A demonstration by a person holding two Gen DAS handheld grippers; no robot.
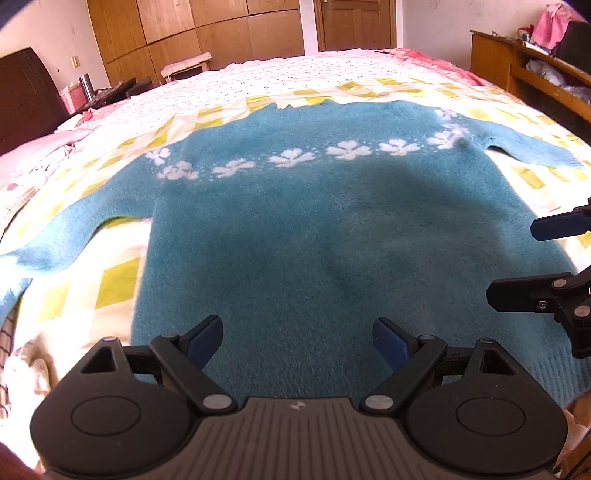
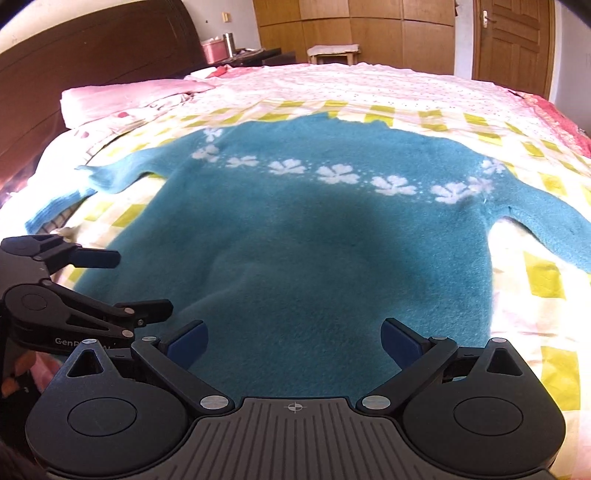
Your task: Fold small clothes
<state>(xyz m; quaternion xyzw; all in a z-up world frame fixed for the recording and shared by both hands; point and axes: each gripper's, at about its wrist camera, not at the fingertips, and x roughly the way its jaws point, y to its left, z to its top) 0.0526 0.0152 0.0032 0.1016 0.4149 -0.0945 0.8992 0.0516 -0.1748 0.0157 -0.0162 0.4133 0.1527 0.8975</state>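
Observation:
A small teal sweater (image 1: 314,229) with a band of white flowers lies flat on the bed, sleeves spread to both sides; it also shows in the right wrist view (image 2: 314,251). My left gripper (image 1: 297,341) is open and empty, hovering over the sweater's near hem. My right gripper (image 2: 293,341) is open and empty, also over the near hem. The right gripper shows at the right edge of the left wrist view (image 1: 517,262). The left gripper shows at the left edge of the right wrist view (image 2: 144,284).
The sweater rests on a yellow-and-white checked sheet (image 1: 114,280) over a pink floral bedspread (image 2: 332,85). A pink pillow (image 2: 129,96) and dark headboard (image 2: 92,48) are at the left. Wooden wardrobes (image 1: 221,33), a stool (image 2: 334,50) and a shelf (image 1: 535,70) stand beyond.

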